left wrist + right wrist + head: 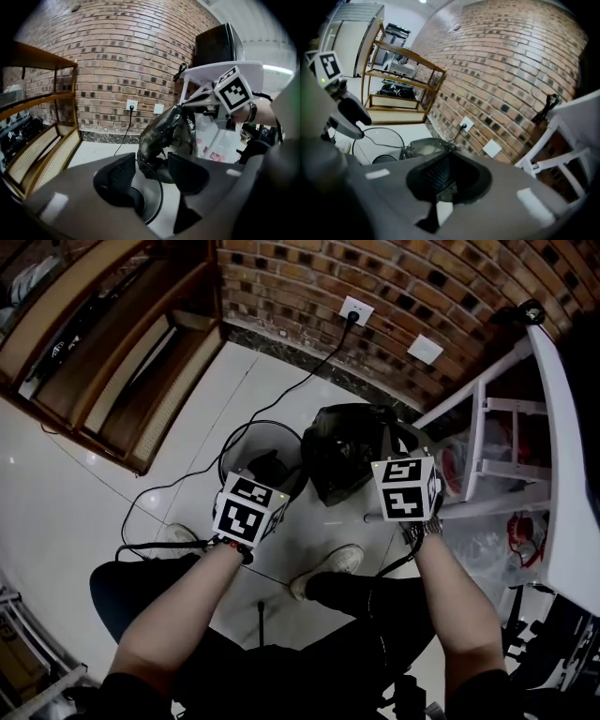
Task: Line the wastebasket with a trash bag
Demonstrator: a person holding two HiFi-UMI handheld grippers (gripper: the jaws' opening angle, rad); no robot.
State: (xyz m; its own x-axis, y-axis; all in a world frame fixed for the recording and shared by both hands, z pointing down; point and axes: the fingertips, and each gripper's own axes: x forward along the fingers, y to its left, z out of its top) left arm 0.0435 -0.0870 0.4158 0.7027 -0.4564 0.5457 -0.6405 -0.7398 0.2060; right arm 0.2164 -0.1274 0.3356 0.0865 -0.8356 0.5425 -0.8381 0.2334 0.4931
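From the head view, open white tiled floor (112,493) lies to the left as far as a brown wooden shelf unit (122,362). A red brick wall (309,277) and a white-framed rack (487,474) close off the far and right sides.

In the left gripper view, the left tongs (152,173) are spread and empty over the rim of the round black wire-rimmed wastebasket (161,192). The black plastic trash bag (164,133) hangs just beyond them.

In the right gripper view, the right tongs (440,176) are pressed together, pinching the bag's top edge above the floor beside the basket.
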